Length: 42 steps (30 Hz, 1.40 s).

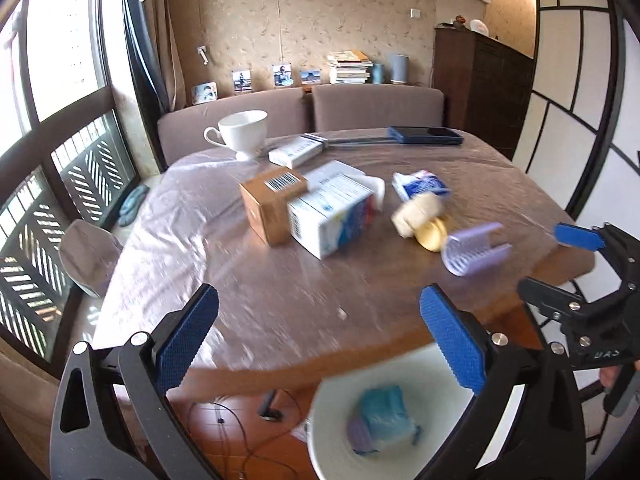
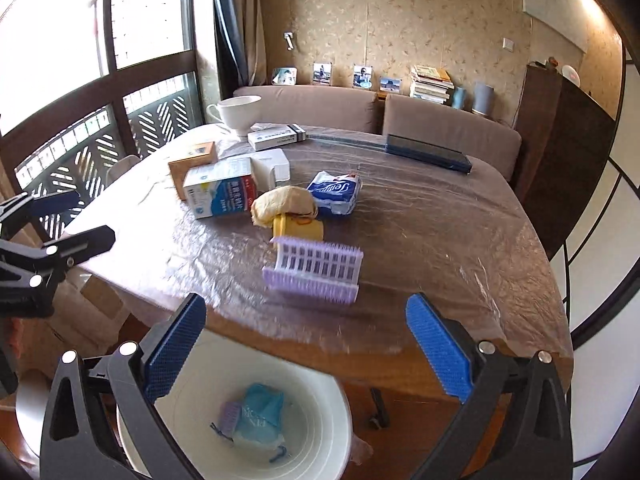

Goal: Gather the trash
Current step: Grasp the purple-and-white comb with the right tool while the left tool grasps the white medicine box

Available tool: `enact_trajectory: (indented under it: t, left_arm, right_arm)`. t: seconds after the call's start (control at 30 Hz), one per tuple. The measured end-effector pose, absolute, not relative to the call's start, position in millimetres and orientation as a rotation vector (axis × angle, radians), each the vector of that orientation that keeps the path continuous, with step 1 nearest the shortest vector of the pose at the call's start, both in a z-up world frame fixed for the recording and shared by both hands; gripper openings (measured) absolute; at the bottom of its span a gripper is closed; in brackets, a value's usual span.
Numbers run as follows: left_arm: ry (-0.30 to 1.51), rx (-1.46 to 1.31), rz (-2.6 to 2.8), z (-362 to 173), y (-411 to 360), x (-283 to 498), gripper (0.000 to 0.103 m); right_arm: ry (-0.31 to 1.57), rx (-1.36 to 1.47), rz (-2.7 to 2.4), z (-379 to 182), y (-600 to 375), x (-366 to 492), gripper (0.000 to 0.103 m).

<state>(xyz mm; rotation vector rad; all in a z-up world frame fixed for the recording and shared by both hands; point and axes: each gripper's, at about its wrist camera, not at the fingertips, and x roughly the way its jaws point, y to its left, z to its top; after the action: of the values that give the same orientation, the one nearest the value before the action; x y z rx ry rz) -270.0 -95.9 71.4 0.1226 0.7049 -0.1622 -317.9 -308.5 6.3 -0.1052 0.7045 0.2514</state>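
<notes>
Blue packet [image 2: 259,412] in white bin [image 2: 320,452] below both gripper pairs, wide open, empty

Your widest open stretch is the near part of the table [image 2: 440,240], bare plastic sheet from the front edge up to the lilac comb-like rack [image 2: 314,270]. Behind that rack the way is crowded: a yellow cup [image 2: 298,229], a crumpled beige wad [image 2: 286,202] and a blue tissue pack [image 2: 336,194] sit nearly touching. To their left the white carton [image 2: 220,192] and brown box [image 2: 192,160] form a wall. Below the table edge the white bin [image 2: 320,440] gapes unobstructed (only a teal wrapper [image 2: 260,412] inside). The right side stays clear back to the dark case [image 2: 428,154].
</notes>
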Motion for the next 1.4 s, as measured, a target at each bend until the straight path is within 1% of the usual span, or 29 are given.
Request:
enact_trajectory:
  t: [0.07, 0.2, 0.4, 0.7, 1.23, 1.27, 1.3, 1.33, 1.4]
  left_arm:
    - [0.716, 0.123, -0.176, 71, -87, -254, 0.102]
    - [0.796, 0.001, -0.27, 60, -82, -224, 0.101]
    - [0.854, -0.048, -0.278, 41, -96, -191, 0.101]
    - [0.872, -0.009, -0.239, 30, -121, -152, 0.101]
    - [0.876, 0.005, -0.202, 17, -127, -116, 0.101]
    - [0.874, 0.002, -0.208, 16, -126, -115, 0.1]
    - [0.875, 0.001, -0.213, 16, -127, -115, 0.095]
    - [0.875, 0.003, -0.214, 16, -127, -115, 0.092]
    - [0.87, 0.009, -0.216, 16, -127, -115, 0.09]
  right_arm:
    - [0.704, -0.113, 0.226, 7, -310, -304, 0.099]
    - [0.705, -0.122, 0.211, 2, -300, -291, 0.099]
    - [0.745, -0.134, 0.2, -14, -287, -273, 0.099]
    - [0.784, -0.119, 0.196, -30, -278, -256, 0.099]
    - [0.791, -0.087, 0.214, -41, -279, -243, 0.099]
    - [0.795, -0.081, 0.215, -41, -280, -243, 0.099]
    - [0.794, -0.073, 0.214, -42, -282, -241, 0.098]
    - [0.793, -0.068, 0.215, -42, -283, -241, 0.096]
    - [0.796, -0.052, 0.218, -42, -285, -240, 0.09]
